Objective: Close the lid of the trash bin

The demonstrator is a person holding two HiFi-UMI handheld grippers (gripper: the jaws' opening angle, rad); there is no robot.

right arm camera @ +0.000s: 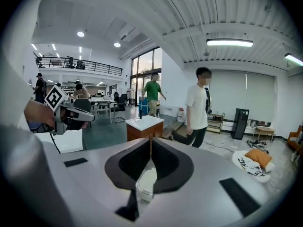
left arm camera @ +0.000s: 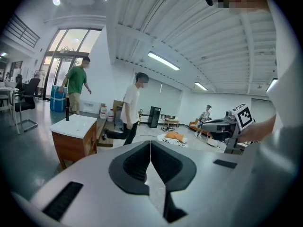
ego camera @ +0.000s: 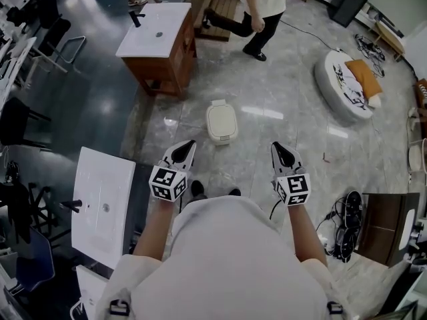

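Observation:
The trash bin (ego camera: pixel 221 122) is a small cream-white bin on the marble floor ahead of me, and its lid lies flat on top. Both grippers hang in front of my body, well short of the bin and apart from it. My left gripper (ego camera: pixel 189 145) is shut with nothing between its jaws, its tips meeting in the left gripper view (left arm camera: pixel 150 143). My right gripper (ego camera: pixel 275 147) is also shut and empty. In the right gripper view (right arm camera: pixel 151 141), the bin (right arm camera: pixel 147 181) shows through the gap below the closed tips.
A wooden cabinet with a white sink top (ego camera: pixel 158 42) stands beyond the bin on the left. A person (ego camera: pixel 260 12) walks at the back. A round white cushion bed (ego camera: pixel 347 82) lies at the right, a white sink slab (ego camera: pixel 103 202) at my left, and cables (ego camera: pixel 343 225) at my right.

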